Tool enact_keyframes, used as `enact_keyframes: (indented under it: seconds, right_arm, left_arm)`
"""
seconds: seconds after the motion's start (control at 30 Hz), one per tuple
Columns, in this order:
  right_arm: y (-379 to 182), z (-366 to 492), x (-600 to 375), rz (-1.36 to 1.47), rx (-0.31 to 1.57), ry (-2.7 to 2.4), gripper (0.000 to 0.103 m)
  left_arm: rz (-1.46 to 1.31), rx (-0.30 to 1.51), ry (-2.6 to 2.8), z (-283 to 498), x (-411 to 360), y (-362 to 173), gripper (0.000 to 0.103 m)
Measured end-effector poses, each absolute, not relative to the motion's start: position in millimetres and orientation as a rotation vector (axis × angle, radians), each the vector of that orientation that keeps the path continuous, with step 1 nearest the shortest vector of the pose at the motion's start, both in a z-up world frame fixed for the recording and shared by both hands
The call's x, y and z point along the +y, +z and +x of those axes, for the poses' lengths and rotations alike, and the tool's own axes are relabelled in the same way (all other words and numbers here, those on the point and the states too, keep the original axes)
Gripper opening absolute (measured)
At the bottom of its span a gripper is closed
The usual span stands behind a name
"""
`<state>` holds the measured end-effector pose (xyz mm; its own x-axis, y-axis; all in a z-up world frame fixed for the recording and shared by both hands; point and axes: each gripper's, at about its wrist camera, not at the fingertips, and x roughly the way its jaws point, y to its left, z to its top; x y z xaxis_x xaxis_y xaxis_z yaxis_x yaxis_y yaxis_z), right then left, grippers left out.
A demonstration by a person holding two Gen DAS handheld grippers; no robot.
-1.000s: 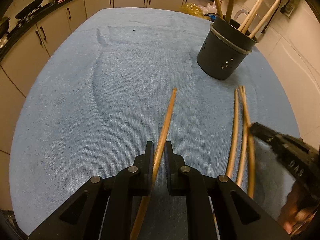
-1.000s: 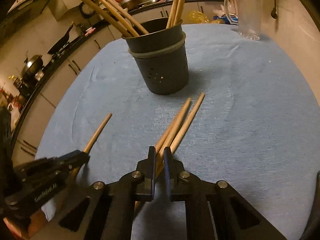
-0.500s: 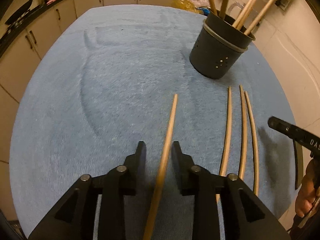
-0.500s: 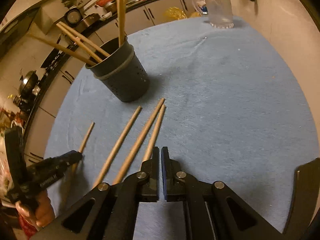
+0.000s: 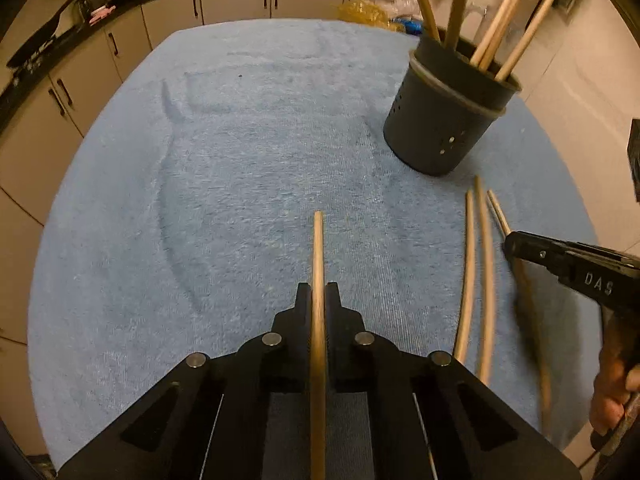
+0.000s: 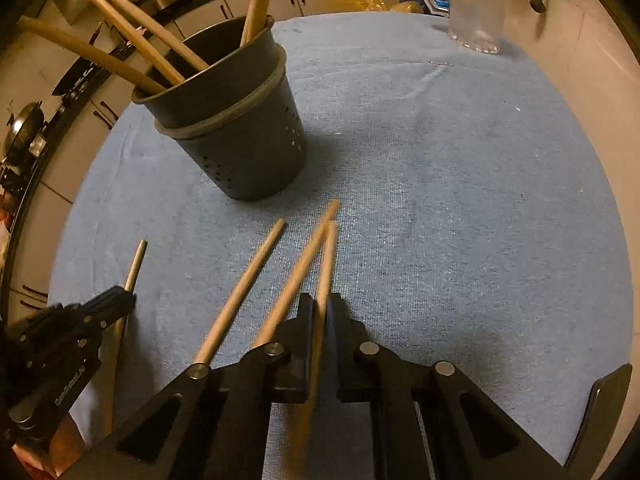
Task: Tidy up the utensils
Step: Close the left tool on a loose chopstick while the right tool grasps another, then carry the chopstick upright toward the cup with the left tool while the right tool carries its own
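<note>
Blue towel [image 5: 240,168] covers the desk; kitchen cabinets behind.
Left gripper [image 5: 318,296], jaws just closed, pinches one chopstick [image 5: 318,248] at lower centre. Right gripper [image 6: 321,304] pinches the rightmost chopstick [image 6: 329,248] of three lying below the dark holder [image 6: 244,152], upper left of the right wrist view, with more sticks standing inside.

Loose chopsticks [image 6: 244,292] before holder [image 6: 244,152], seemingly apart
</note>
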<state>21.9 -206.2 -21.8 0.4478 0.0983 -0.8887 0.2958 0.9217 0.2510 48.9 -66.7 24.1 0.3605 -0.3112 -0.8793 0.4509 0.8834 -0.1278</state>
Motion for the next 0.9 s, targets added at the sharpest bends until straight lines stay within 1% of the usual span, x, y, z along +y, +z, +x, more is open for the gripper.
enact_keyframes:
  seconds: [0.1,0.3,0.5,0.67,0.9]
  right_arm:
    - [-1.0,9.2,-206.5,0.453,1.03,-0.083,0.007]
    - [52.6,-33.2,-187.5,0.44,0.784,-0.023,0.007]
    - [79.0,-70.3,-173.1,0.428,0.601,0.002,0.007]
    - [90.9,-92.5,-169.5,0.425,0.537,0.006,0.007]
    - [93.4,-108.3,-176.3,0.444,0.495,0.018,0.007]
  left_arm:
    - [0.091,1.063,-0.512,42.4,-51.6,37.7,0.006]
    - [0.002,0.953,-0.528,23.5,-29.0,74.7,0.006]
    - [-0.033,0.851,-0.539,-3.5,-24.3,110.4,0.006]
    - [-0.044,0.806,-0.547,-14.0,-20.2,127.7,0.006]
    - [-0.037,0.779,-0.536,-24.4,-16.5,143.1,0.006]
